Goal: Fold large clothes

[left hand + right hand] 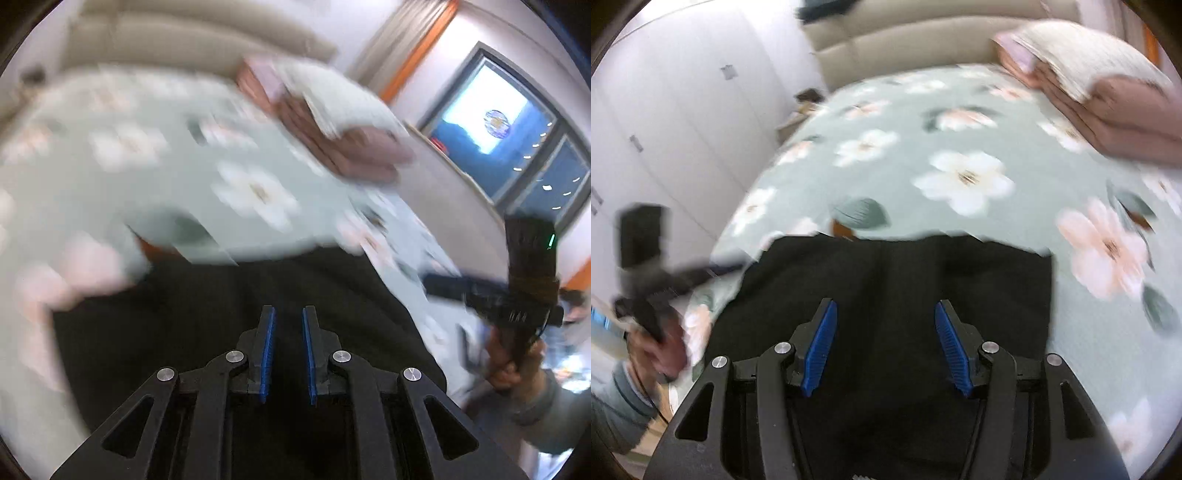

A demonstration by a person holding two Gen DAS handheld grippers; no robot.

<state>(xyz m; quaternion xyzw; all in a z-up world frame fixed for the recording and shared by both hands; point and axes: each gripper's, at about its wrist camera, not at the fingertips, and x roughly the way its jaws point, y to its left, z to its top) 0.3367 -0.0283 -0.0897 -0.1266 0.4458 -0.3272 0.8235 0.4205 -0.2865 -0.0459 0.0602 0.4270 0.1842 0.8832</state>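
- In the left wrist view, the left gripper (288,350) is hovering over a black garment (221,314); its blue-padded fingers (267,347) are standing narrowly apart, with only dark cloth showing in the slot between them, and whether cloth is caught there cannot be told.
- In the right wrist view, the right gripper (886,347) is holding its fingers (822,350) spread wide, with nothing between them, above the same black garment (905,280).
- The garment is lying flat on the bed directly under and ahead of both pairs of fingers, its far edge running across just beyond the fingertips.
- Off to the right of the left fingers, a hand (513,365) is gripping the handle of the other gripper, which is showing there as a dark, blurred shape beside the garment's edge.
- Off to the left of the right fingers, a blurred hand (661,350) is gripping the left device at the bed's side.
- Beyond the garment, a pale green bedspread (923,147) with large white and pink flowers is covering the bed.
- Farther ahead and to the right of the fingers, a stack of folded pink and pale bedding (1100,85) is sitting on the bedspread.
- Farthest ahead, a beige padded headboard (905,48) is standing behind the bed, with white cupboard doors (676,103) to the left and, in the left wrist view, a window (517,136) to the right.
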